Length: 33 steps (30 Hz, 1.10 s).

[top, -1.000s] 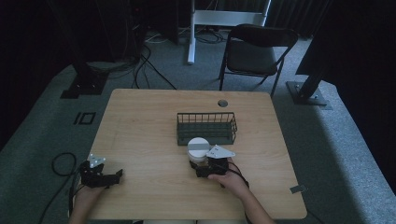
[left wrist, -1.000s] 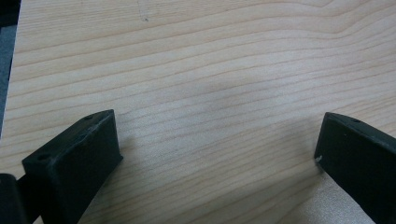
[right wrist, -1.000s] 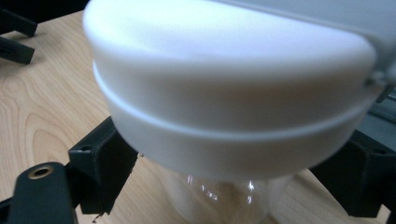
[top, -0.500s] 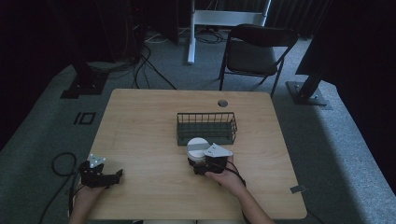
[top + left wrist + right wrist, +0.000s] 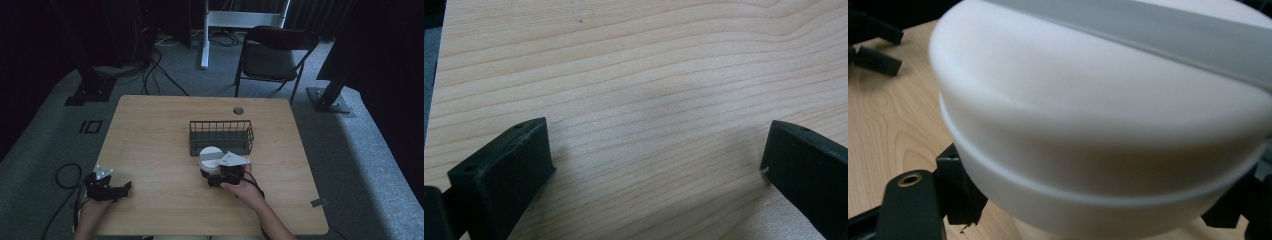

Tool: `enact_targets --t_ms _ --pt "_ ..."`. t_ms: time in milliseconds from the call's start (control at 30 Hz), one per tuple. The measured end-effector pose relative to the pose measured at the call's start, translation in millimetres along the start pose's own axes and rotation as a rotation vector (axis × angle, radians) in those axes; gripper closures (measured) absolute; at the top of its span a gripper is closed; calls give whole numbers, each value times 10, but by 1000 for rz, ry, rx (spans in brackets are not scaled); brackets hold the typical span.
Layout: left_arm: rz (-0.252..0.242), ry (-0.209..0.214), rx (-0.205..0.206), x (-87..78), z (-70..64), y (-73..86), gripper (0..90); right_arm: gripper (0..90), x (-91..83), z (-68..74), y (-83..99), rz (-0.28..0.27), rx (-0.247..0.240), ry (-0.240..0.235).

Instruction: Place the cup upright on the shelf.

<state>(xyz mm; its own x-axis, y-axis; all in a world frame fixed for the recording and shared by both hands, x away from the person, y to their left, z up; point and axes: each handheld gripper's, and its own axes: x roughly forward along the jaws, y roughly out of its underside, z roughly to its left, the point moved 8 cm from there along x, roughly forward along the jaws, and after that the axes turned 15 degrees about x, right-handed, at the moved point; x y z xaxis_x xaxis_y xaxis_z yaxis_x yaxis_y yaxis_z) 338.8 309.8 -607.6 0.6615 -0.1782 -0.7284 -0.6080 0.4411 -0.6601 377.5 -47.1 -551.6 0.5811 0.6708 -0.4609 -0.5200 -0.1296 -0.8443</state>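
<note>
The wooden tabletop [image 5: 160, 130] spans the middle of the high view, with a folding chair [image 5: 272, 55] beyond its far edge. A wire basket [image 5: 221, 136] sits at centre. Just below it, the white round container [image 5: 211, 157] is clamped in the right claw [image 5: 216, 176]. At lower left, the left claw [image 5: 116, 189] rests spread wide, empty.

A wooden table [image 5: 150, 130] stands on grey carpet [image 5: 45, 135]. Behind the table's far edge is a black folding chair [image 5: 272, 57], with a white stand [image 5: 240, 20] left of it. Dark cables [image 5: 150, 70] lie beyond the table's far left corner. A round hole [image 5: 238, 110] sits near its far edge.
</note>
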Motion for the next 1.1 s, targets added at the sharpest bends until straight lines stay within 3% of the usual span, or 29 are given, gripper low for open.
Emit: enact_targets --t_ms 367,600,1100 --pt "0 0 0 0 0 0 2 186 -85 62 -165 -13 -5 -30" --pt "0 0 0 0 0 0 2 186 -150 82 -365 -38 4 -42" --pt "0 0 0 0 0 0 2 186 -277 20 -781 -102 7 -19"
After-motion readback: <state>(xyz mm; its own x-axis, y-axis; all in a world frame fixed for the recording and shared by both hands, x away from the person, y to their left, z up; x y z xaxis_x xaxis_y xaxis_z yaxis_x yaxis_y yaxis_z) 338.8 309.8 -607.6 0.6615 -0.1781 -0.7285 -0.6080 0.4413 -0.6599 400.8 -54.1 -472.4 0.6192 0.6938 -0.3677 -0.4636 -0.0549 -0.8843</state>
